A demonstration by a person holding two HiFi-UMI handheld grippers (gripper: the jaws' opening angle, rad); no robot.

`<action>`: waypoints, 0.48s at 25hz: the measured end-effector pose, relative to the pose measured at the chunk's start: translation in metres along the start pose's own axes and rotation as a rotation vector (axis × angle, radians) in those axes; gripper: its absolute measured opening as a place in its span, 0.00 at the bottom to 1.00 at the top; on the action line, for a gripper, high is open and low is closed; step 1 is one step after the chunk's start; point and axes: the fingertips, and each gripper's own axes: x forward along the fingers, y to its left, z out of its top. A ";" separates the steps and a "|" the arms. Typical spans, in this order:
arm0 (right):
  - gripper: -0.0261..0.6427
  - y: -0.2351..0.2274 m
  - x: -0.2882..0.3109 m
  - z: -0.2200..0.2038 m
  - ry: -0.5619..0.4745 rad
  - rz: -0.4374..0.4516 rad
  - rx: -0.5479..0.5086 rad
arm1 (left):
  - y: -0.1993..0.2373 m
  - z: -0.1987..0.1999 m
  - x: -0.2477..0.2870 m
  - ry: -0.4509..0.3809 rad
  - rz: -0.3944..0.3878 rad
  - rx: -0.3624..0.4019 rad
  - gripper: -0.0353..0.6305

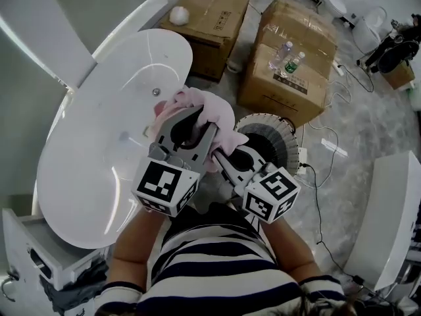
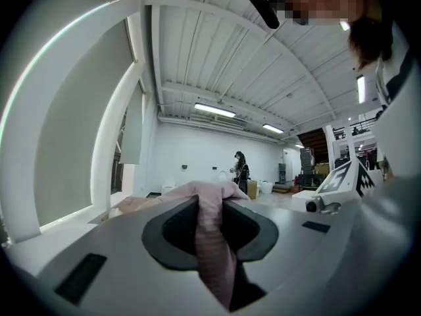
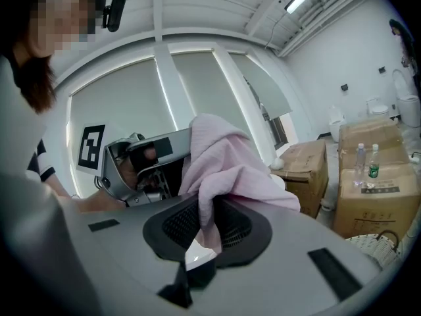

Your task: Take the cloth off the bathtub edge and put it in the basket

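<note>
A pink cloth [image 1: 212, 112] is held up in the air between both grippers, beside the white bathtub [image 1: 105, 143]. My left gripper [image 1: 197, 120] is shut on the cloth; a pink fold [image 2: 212, 242] runs down between its jaws. My right gripper [image 1: 222, 155] is shut on the same cloth [image 3: 220, 163], which bunches above its jaws. The round wicker basket [image 1: 273, 137] stands on the floor just right of the grippers, partly hidden by them. In the right gripper view the basket rim [image 3: 371, 245] shows at the lower right and the left gripper [image 3: 141, 160] sits behind the cloth.
Two cardboard boxes [image 1: 289, 58] stand beyond the basket, one with plastic bottles [image 1: 289, 61] on top. A white cable [image 1: 329, 143] trails over the floor to the right. A white cabinet [image 1: 395, 222] is at the far right. A person [image 2: 241, 173] stands far off in the hall.
</note>
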 end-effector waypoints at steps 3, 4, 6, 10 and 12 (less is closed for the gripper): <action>0.13 -0.018 -0.023 0.022 -0.060 -0.033 -0.007 | -0.027 0.021 0.026 -0.027 -0.069 0.021 0.19; 0.13 -0.025 -0.030 0.030 -0.076 -0.043 -0.012 | -0.036 0.028 0.034 -0.038 -0.088 0.026 0.19; 0.13 -0.038 -0.045 0.043 -0.104 -0.058 -0.026 | -0.053 0.039 0.051 -0.059 -0.121 0.032 0.19; 0.13 -0.067 -0.078 0.061 -0.158 -0.111 -0.035 | -0.090 0.054 0.082 -0.089 -0.200 0.036 0.19; 0.13 -0.080 -0.096 0.066 -0.183 -0.143 -0.035 | -0.109 0.059 0.095 -0.100 -0.242 0.042 0.19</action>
